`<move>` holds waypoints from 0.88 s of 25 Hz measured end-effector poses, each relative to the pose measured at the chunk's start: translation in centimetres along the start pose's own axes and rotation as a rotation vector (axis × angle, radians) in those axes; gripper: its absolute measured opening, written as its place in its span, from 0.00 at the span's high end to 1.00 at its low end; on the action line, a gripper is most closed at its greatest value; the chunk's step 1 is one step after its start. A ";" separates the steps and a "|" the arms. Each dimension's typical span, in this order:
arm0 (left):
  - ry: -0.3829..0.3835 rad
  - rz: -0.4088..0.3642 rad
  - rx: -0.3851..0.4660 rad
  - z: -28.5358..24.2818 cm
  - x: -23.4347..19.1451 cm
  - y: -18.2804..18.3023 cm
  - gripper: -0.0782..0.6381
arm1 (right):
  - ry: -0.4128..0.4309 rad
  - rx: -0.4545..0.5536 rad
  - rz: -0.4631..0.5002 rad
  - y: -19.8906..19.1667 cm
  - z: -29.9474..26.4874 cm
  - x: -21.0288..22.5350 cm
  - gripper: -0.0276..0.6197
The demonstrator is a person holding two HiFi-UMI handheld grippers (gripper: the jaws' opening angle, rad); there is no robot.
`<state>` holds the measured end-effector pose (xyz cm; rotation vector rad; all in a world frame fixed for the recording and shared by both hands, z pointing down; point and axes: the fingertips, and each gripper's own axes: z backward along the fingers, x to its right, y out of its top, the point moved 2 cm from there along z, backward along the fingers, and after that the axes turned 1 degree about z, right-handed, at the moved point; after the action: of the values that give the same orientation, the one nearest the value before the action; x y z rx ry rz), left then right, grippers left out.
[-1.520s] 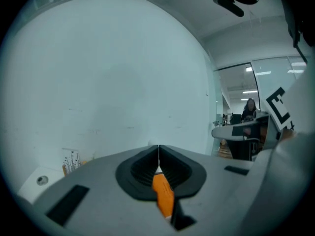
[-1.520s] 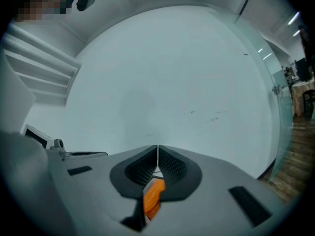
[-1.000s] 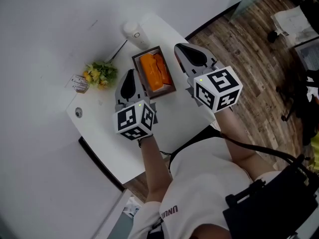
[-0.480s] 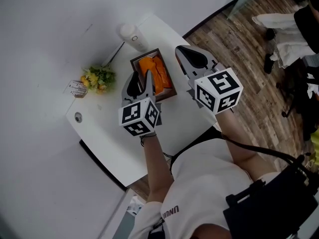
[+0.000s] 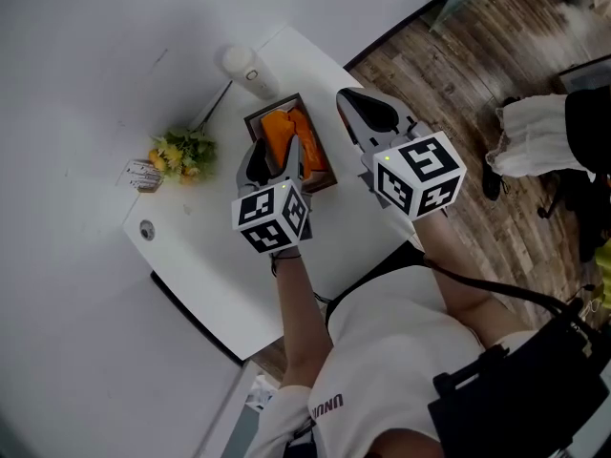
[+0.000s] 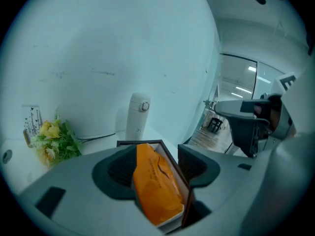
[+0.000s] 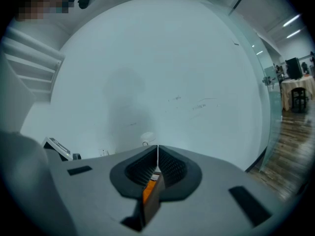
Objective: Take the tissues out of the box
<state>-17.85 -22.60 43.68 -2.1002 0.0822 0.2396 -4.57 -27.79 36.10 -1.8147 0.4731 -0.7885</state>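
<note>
A dark brown box (image 5: 320,174) on the white table (image 5: 200,256) holds orange tissue packs (image 5: 278,130). My left gripper (image 5: 275,151) hovers over the box's near left part with its jaws opening. In the left gripper view, the left gripper (image 6: 157,156) has one orange pack (image 6: 156,188) showing in the wide gap, and the pads are not pressing on it. My right gripper (image 5: 346,95) hangs just right of the box, shut with nothing held. In the right gripper view, the right gripper (image 7: 157,155) has its tips meeting above the box's edge (image 7: 151,203).
A white cylindrical device (image 5: 241,63) with a cable stands behind the box. A small bunch of yellow flowers (image 5: 179,153) and a card (image 5: 141,174) lie to the left by the wall. The table's right edge drops to a wooden floor (image 5: 458,74), where a person stands.
My left gripper has moved right and forward over the box, and its jaws have gone from shut to wide apart. The right gripper has stayed put. A person has walked across the floor.
</note>
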 end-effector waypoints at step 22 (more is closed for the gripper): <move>0.054 -0.044 -0.163 -2.0 0.2 -3.1 0.53 | -0.032 -0.017 -0.025 -0.9 0.2 1.3 0.92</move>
<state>-16.87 -22.73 47.27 -2.2682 0.0498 0.1677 -3.58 -28.15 37.28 -1.8493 0.4377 -0.7732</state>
